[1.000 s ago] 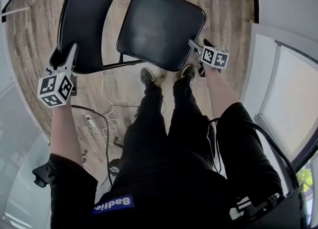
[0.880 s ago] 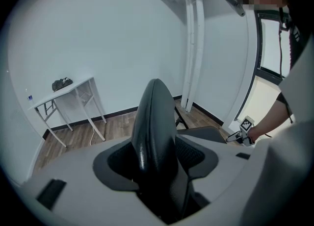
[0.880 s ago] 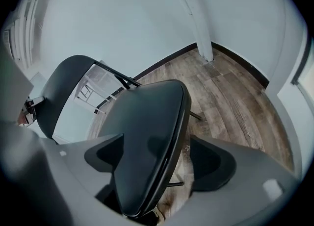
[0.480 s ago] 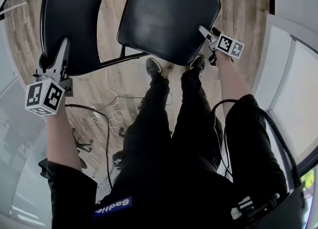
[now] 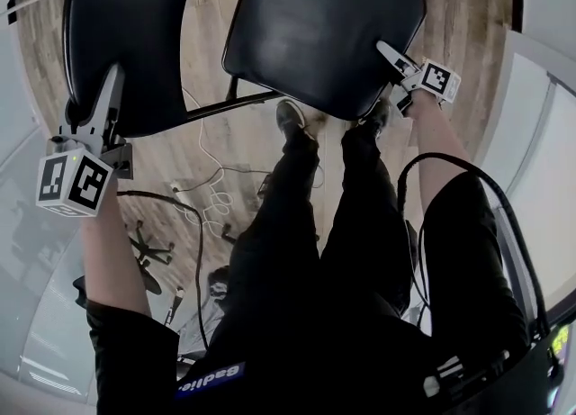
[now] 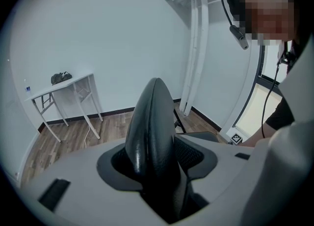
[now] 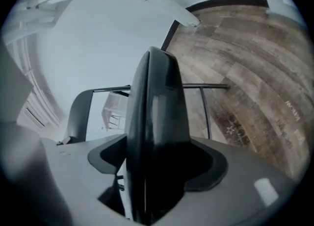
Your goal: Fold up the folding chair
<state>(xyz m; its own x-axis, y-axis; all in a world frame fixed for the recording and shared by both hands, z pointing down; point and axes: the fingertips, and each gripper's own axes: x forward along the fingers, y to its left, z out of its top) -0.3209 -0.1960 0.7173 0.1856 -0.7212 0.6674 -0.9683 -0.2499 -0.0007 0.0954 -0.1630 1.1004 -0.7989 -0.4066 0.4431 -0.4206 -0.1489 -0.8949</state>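
The folding chair is black, and I look down on it in the head view. Its backrest (image 5: 135, 26) is at upper left and its padded seat (image 5: 324, 26) at upper middle. My left gripper (image 5: 108, 89) is shut on the backrest's near edge. In the left gripper view the backrest's edge (image 6: 149, 122) fills the gap between that gripper's (image 6: 154, 156) pads. My right gripper (image 5: 389, 51) holds the seat's right front corner. In the right gripper view the seat's edge (image 7: 157, 112) stands upright between that gripper's (image 7: 154, 171) jaws, which are closing on it.
The person's legs and shoes (image 5: 290, 121) stand just under the seat. White cables (image 5: 202, 197) lie on the wood floor, with an office-chair base (image 5: 148, 247) at left. A thin chair frame bar (image 5: 229, 105) runs between backrest and seat. A white folding table (image 6: 64, 90) stands by the far wall.
The seat and my right gripper have drifted right and up in the head view, and that gripper has rolled. My left gripper keeps its hold on the backrest, slightly lower.
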